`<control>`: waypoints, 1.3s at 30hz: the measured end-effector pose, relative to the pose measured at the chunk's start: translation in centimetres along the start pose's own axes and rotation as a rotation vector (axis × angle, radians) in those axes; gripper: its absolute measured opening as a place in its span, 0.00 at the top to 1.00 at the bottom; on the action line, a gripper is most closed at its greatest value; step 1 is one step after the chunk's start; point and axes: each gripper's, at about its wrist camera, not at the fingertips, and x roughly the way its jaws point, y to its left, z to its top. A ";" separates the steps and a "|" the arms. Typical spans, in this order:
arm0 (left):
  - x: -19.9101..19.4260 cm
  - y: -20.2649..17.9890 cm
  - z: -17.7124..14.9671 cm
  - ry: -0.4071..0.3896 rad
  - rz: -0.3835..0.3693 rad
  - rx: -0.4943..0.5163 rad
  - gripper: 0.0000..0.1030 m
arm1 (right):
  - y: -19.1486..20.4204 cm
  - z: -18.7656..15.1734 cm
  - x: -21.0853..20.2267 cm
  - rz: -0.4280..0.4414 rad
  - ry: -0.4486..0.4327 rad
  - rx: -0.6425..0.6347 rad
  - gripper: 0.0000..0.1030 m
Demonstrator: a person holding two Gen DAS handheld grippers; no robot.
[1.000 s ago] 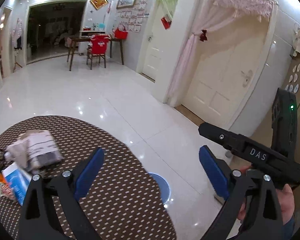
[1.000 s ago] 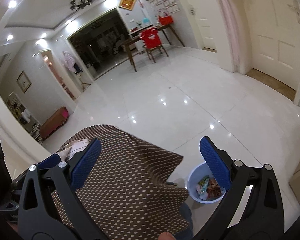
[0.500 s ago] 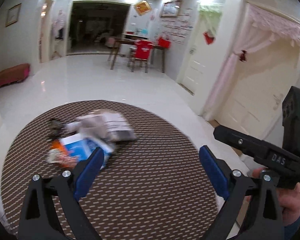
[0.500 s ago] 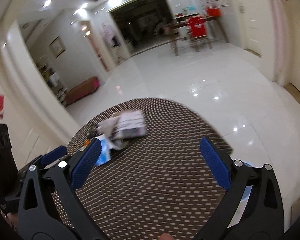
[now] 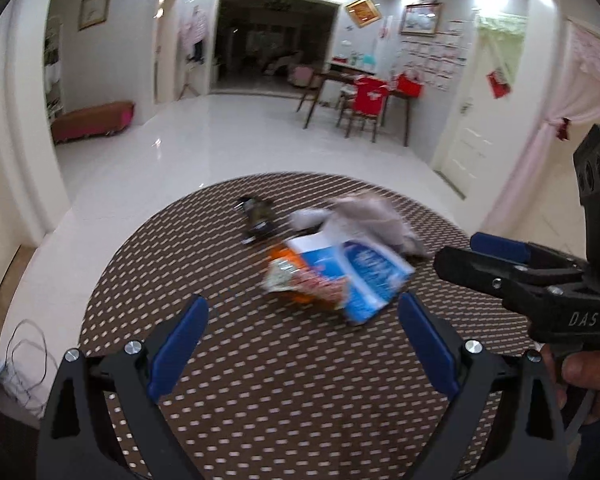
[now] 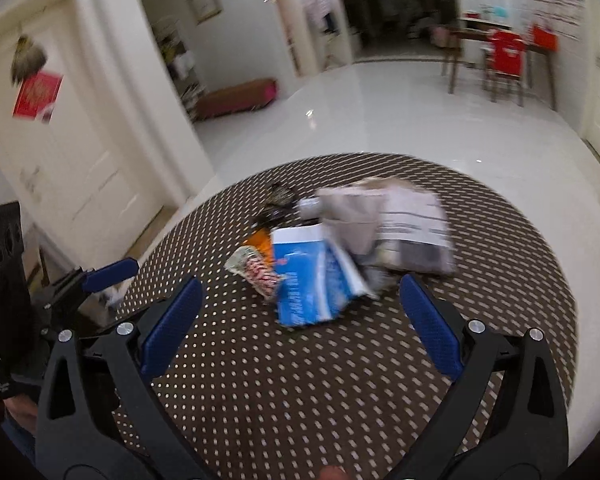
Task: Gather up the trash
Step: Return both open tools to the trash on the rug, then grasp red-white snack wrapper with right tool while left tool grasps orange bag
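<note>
Both grippers have swung from the floor toward the trash pile [image 5: 340, 264] on the worktop [image 5: 260, 400], fingers spread and empty; best approach the blue packet [image 6: 312, 280] low.

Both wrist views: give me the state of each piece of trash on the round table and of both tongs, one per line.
Left tongs: open, empty, short of the pile.
Right tongs: open, empty, over the table.
Blue and white paper package: lying flat, nearest the tongs.
Grey plastic mailer bag: crumpled, behind the blue package.
Orange snack wrapper: flat, partly under the blue package.
Small dark wrapper: lying apart, behind the pile.
Brown dotted round table: holds all the trash.
</note>
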 end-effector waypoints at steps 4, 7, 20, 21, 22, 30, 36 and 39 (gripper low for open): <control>0.9 2.5 -0.7 0.030 0.038 -0.052 0.09 | 2.0 0.4 3.9 0.025 0.075 -0.082 0.21; 1.6 3.8 -1.4 0.050 0.059 -0.085 0.09 | 3.6 0.4 6.8 0.037 0.130 -0.153 0.29; 3.9 4.3 -1.3 0.089 0.058 -0.099 0.09 | 3.2 -0.9 8.7 0.007 0.179 -0.189 0.83; 4.2 3.9 -1.1 0.088 0.054 -0.087 0.09 | 2.7 -1.0 8.1 0.014 0.171 -0.168 0.83; 4.6 3.4 -0.9 0.086 0.049 -0.073 0.09 | 2.2 -0.9 7.6 0.027 0.164 -0.146 0.83; 8.6 1.0 1.1 0.119 0.032 0.008 0.09 | -1.9 -1.5 2.3 0.080 0.079 0.028 0.83; 12.5 0.1 1.7 0.183 0.074 0.086 0.10 | -5.3 -1.9 0.2 0.067 0.040 0.134 0.83; 13.1 -0.4 1.9 0.186 0.055 0.098 0.33 | -6.6 -2.4 -0.4 0.053 0.037 0.171 0.83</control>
